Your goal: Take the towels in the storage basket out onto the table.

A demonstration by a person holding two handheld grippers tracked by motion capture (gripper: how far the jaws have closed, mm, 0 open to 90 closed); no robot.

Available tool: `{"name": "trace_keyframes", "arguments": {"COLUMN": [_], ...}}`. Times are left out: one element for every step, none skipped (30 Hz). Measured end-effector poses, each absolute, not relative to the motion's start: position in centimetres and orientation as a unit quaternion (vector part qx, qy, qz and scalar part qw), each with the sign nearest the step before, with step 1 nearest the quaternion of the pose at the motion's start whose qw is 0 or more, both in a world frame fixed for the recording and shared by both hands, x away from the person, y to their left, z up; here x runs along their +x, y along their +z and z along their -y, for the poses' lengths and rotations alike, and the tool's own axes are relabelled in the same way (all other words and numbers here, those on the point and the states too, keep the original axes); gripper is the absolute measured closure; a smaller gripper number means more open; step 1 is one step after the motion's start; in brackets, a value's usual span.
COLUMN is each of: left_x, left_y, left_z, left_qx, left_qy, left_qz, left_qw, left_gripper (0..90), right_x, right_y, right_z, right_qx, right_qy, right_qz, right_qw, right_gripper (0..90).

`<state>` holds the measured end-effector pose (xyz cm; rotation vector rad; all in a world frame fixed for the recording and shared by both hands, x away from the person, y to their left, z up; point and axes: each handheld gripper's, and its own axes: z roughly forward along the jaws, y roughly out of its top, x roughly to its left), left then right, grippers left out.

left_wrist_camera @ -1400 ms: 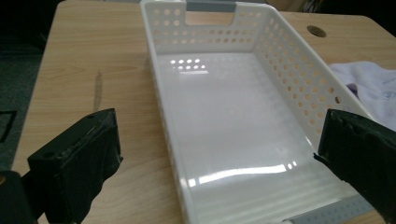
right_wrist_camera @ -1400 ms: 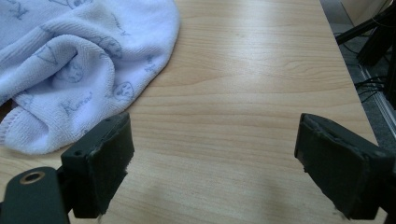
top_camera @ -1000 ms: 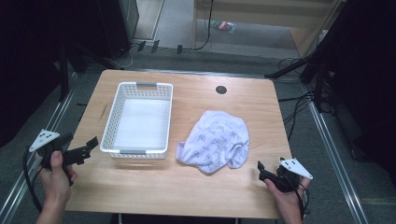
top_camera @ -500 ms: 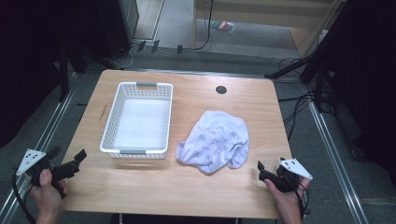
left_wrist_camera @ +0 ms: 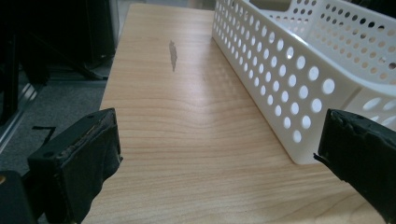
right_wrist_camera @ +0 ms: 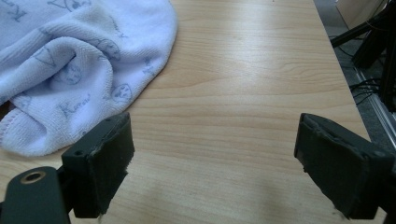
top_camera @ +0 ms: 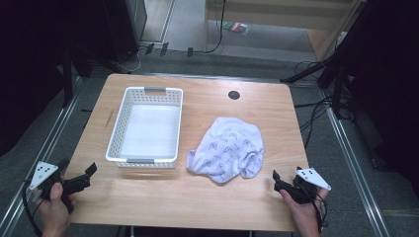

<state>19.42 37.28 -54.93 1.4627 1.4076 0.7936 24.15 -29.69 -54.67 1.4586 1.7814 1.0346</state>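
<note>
Wooden table bears an empty white basket beside a crumpled towel; both grippers gape.

A white plastic basket stands upright and empty on the left half of the table, its long sides running from the near edge toward the far edge; its walls are pierced with rows of round holes, and a grey handle sits at each short end. Just beside it to the right, apart from it, a white towel with a faint grey-blue print lies crumpled in a loose heap near the middle of the table, somewhat closer to the near edge and right edge.
</note>
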Motion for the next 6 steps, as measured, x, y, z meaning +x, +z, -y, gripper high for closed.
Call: {"name": "trace_keyframes", "arguments": {"left_x": [19.40, 19.38, 19.38, 19.42, 19.44, 19.44], "left_y": [-54.94, -54.93, -54.93, -54.95, -54.94, -54.94], "left_z": [-37.19, -37.13, -37.13, -37.07, -36.96, -36.96], "left_qx": [0.593, 0.594, 0.594, 0.597, 0.598, 0.598], "left_qy": [0.328, 0.333, 0.333, 0.334, 0.333, 0.333], "left_qz": [-0.572, -0.570, -0.570, -0.569, -0.564, -0.564], "left_qw": [0.462, 0.459, 0.459, 0.456, 0.462, 0.462], "left_gripper": [0.0, 0.0, 0.0, 0.0, 0.0, 0.0], "right_x": [24.12, 24.08, 24.08, 24.05, 23.97, 23.97], "right_y": [-54.67, -54.67, -54.67, -54.67, -54.66, -54.66], "right_z": [29.73, 29.77, 29.77, 29.79, 29.81, 29.81], "right_qx": [0.550, 0.550, 0.550, 0.550, 0.548, 0.548], "right_qy": [0.392, 0.393, 0.393, 0.394, 0.393, 0.393], "right_qz": [-0.672, -0.672, -0.672, -0.671, -0.672, -0.672], "right_qw": [0.304, 0.304, 0.304, 0.303, 0.305, 0.305], "right_gripper": [11.7, 11.7, 11.7, 11.6, 11.6, 11.6]}}
